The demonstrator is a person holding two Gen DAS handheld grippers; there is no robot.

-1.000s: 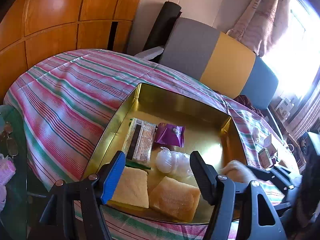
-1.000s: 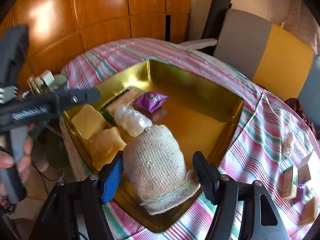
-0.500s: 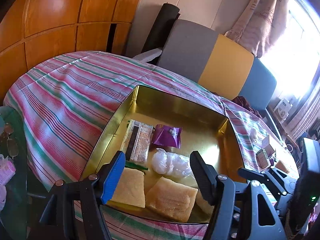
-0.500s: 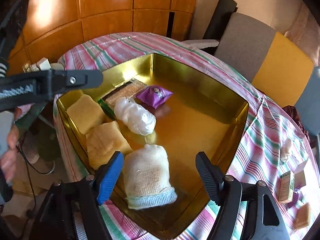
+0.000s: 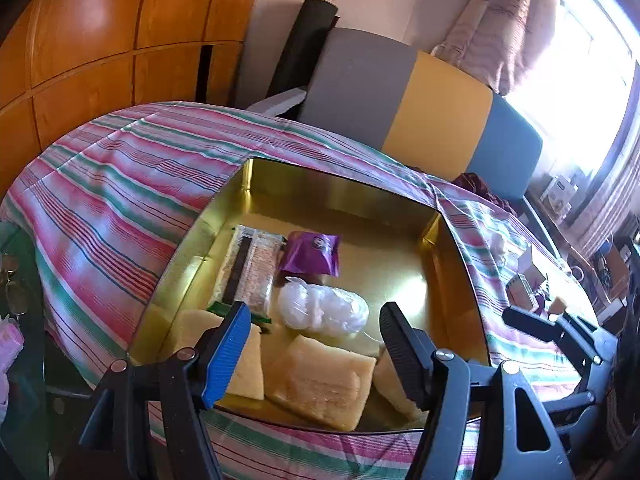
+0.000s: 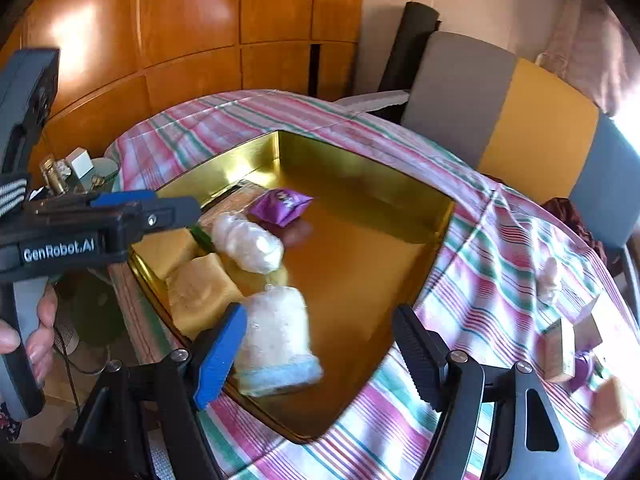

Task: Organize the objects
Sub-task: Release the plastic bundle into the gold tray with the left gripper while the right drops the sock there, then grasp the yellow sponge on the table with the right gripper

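A gold tin tray (image 5: 352,196) (image 6: 360,168) sits on the striped tablecloth. In it lie two yellow sponges (image 5: 320,380) (image 6: 200,296), a white plastic bundle (image 5: 324,312) (image 6: 248,244), a purple packet (image 5: 312,252) (image 6: 280,204), a long flat packet (image 5: 248,268) and a beige cloth pouch (image 6: 276,344) near the front edge. My left gripper (image 5: 316,352) is open and empty above the tray's near side. My right gripper (image 6: 320,356) is open and empty, just above and behind the pouch.
Small boxes and a white bundle (image 6: 548,276) lie on the cloth (image 6: 500,280) right of the tray. A grey, yellow and blue chair back (image 5: 420,116) stands behind the table. Wooden cabinets (image 6: 180,40) are at the left.
The right gripper has let go of the beige pouch, which now lies in the tray, and has drawn back and up. The left gripper has barely moved.
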